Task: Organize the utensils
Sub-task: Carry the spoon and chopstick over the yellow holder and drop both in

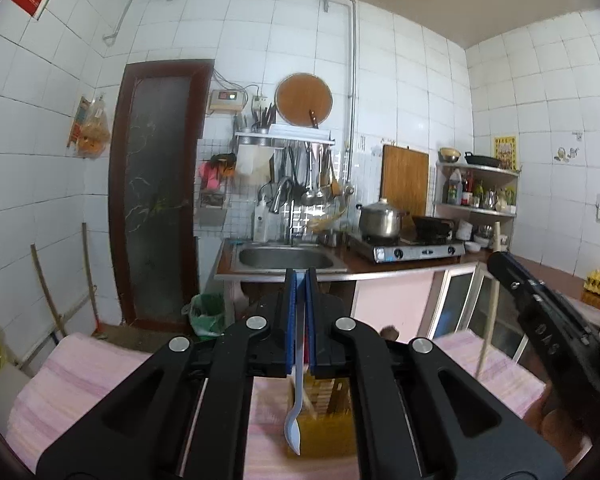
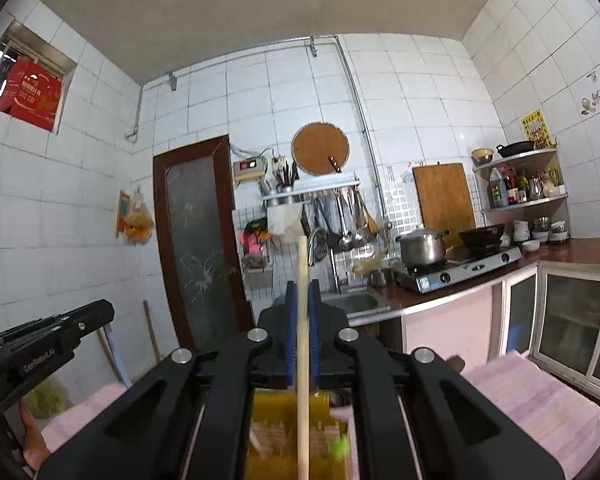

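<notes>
My left gripper (image 1: 300,276) is shut on the handle of a white plastic spoon (image 1: 296,420), which hangs bowl-down above a yellow utensil holder (image 1: 324,420) on the pink-clothed table. In the right wrist view my right gripper (image 2: 303,288) is shut on a pale wooden chopstick (image 2: 302,360) that stands upright over the same yellow holder (image 2: 272,408), which has several utensils in it. From the left wrist view, the right gripper's body (image 1: 540,320) and its chopstick (image 1: 488,320) appear at the right. The left gripper's body (image 2: 48,344) shows at the left of the right wrist view.
A pink cloth (image 1: 80,380) covers the table. Behind it run a counter with a steel sink (image 1: 284,258), a gas stove (image 1: 416,248) bearing a pot (image 1: 380,218) and a wok, and corner shelves (image 1: 476,200). A brown door (image 1: 156,192) stands at the left.
</notes>
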Demonstrator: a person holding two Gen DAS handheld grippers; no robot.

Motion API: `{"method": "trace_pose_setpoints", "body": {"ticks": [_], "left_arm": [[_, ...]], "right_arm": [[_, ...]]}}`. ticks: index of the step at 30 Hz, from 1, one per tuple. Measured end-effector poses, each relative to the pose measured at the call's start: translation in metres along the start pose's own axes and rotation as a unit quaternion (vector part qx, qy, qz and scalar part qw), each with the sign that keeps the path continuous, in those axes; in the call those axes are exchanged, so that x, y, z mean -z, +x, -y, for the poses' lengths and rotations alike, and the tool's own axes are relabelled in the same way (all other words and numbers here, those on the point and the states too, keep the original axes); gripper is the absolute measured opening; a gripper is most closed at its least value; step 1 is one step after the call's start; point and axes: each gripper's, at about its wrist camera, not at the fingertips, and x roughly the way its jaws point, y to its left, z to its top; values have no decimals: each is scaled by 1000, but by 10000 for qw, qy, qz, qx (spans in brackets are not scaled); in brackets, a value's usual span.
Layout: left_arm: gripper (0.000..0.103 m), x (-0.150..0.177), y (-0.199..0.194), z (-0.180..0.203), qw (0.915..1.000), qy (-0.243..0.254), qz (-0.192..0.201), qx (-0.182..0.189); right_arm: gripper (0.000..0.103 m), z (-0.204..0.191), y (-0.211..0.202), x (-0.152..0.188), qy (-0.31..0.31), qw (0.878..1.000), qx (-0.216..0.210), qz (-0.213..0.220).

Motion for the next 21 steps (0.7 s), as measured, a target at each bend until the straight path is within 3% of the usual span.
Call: {"method": "trace_pose_setpoints", "body": {"ticks": [8, 13, 21], "left_arm": [[3, -8, 66, 12, 9997, 7, 178, 188], [3, 22, 113, 16, 9996, -2, -136, 235], [5, 71, 140, 2, 9975, 53, -699, -17]], "right_arm": [[6, -3, 63, 16, -56, 9992, 294, 258], [6, -4, 87, 44, -36, 9976, 645, 251], [6, 0, 89, 77, -279, 9982, 432, -306]]}}
